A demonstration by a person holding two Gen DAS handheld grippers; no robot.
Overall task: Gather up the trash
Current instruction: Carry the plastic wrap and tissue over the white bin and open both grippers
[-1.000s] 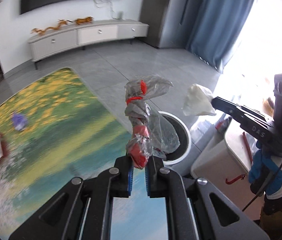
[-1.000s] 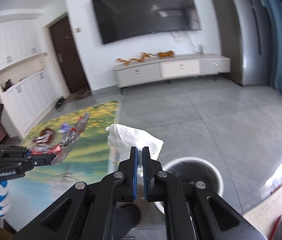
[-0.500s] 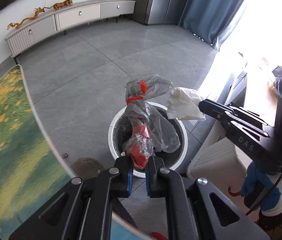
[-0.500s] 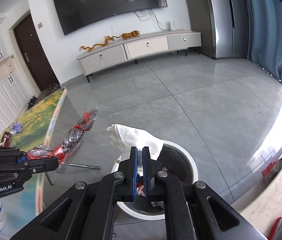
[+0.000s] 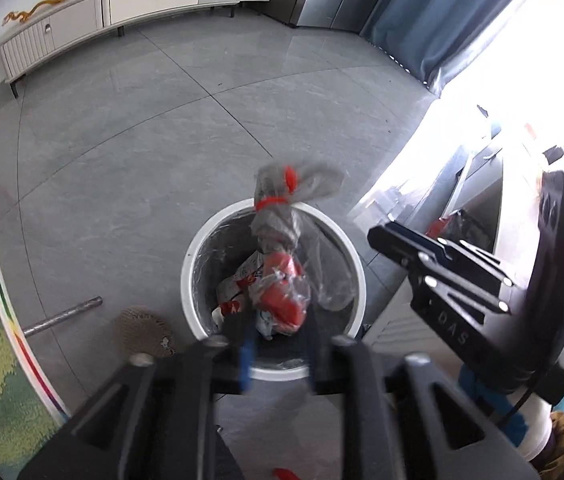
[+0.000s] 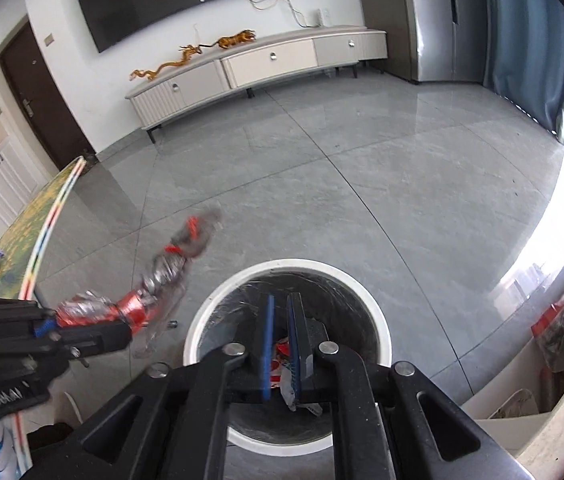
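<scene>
1. Left wrist view: left tool (image 5: pixel 278 344) has spread wide, and the red-and-clear wrapper (image 5: pixel 282 276) sits loose between its fingers above the bin (image 5: pixel 198 248).
2. Right tool (image 6: pixel 282 336) is slightly parted and empty over the bin.
3. Risk: the long wrapper may catch the rim and tip onto the floor (image 5: pixel 122 160).

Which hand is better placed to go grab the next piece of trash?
Right. The right gripper is open and empty above the bin, while the plastic wrapper sits between the left gripper fingers.
</scene>
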